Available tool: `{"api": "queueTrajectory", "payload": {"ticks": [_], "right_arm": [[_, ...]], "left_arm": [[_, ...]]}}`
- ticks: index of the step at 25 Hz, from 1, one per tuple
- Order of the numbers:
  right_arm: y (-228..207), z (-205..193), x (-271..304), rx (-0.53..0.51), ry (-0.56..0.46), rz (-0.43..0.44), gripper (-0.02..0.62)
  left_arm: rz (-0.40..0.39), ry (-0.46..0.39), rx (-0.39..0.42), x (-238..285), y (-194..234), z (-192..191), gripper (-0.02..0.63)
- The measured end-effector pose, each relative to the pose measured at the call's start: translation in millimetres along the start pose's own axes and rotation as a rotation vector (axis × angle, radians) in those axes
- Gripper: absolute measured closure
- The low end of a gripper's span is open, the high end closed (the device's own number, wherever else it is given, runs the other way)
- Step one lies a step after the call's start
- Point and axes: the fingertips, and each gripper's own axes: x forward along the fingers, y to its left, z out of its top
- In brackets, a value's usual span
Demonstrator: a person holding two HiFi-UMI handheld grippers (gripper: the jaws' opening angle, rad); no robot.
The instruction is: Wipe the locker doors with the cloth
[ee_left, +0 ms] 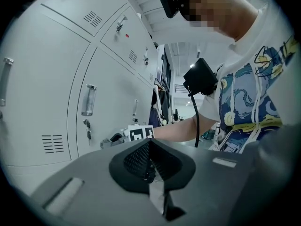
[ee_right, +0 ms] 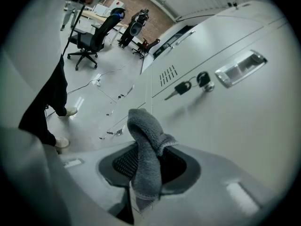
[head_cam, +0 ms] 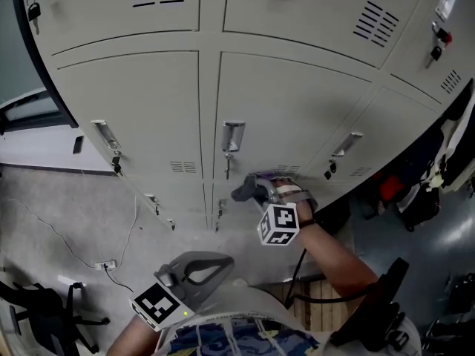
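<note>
Head view: my right hand-held gripper (head_cam: 249, 190) is up at the lower middle locker door (head_cam: 289, 117), below its handle (head_cam: 232, 136). My left hand-held gripper (head_cam: 194, 271) is low by my waist.

Left gripper view: jaws pressed together, nothing between.

Right gripper view: jaws clamped on the cloth (ee_right: 146, 147), grey nubbly terry. Its folded tip is just beside smooth painted steel on its right.

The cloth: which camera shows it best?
The right gripper view: the grey cloth bulks large mid-picture, pinched in the right gripper. The head view shows only a small grey wad by a locker door; the left gripper view barely shows it.
</note>
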Motion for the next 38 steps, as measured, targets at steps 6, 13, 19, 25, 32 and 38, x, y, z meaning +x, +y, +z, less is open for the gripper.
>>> {"api": "queueTrajectory", "payload": {"ticks": [6,13,19,25,32,38], "right_arm": [[-70.9,36.8,-87.2,0.062,-0.085,-0.149,0.480],[-194.7,91.4,-192.6,0.035,-0.185,-0.471,0.480],[-264.5,117.2,-243.7,0.031,-0.230,-0.644,0.480],[-260.0,111.8,-222.4,-0.012,-0.189,-0.643,0.480],[-212.1,94.3,-175.8,-0.027,-0.143,-0.525,0.480],[-169.2,81.0,-133.5,-0.033,-0.129,-0.417,0.480]], "left_arm": [[-0.001,-0.048,-0.006,-7.3,8.6,12.2,0.604],[-0.070,-0.034,0.044,1.4,0.5,20.3,0.604],[-0.081,-0.040,0.066,0.8,-7.0,27.5,0.604],[-0.052,-0.053,0.065,-1.2,-7.4,26.2,0.604],[-0.032,-0.059,0.046,1.8,-5.0,23.3,0.604],[-0.019,-0.053,0.036,5.4,-4.1,19.7,0.604]]}}
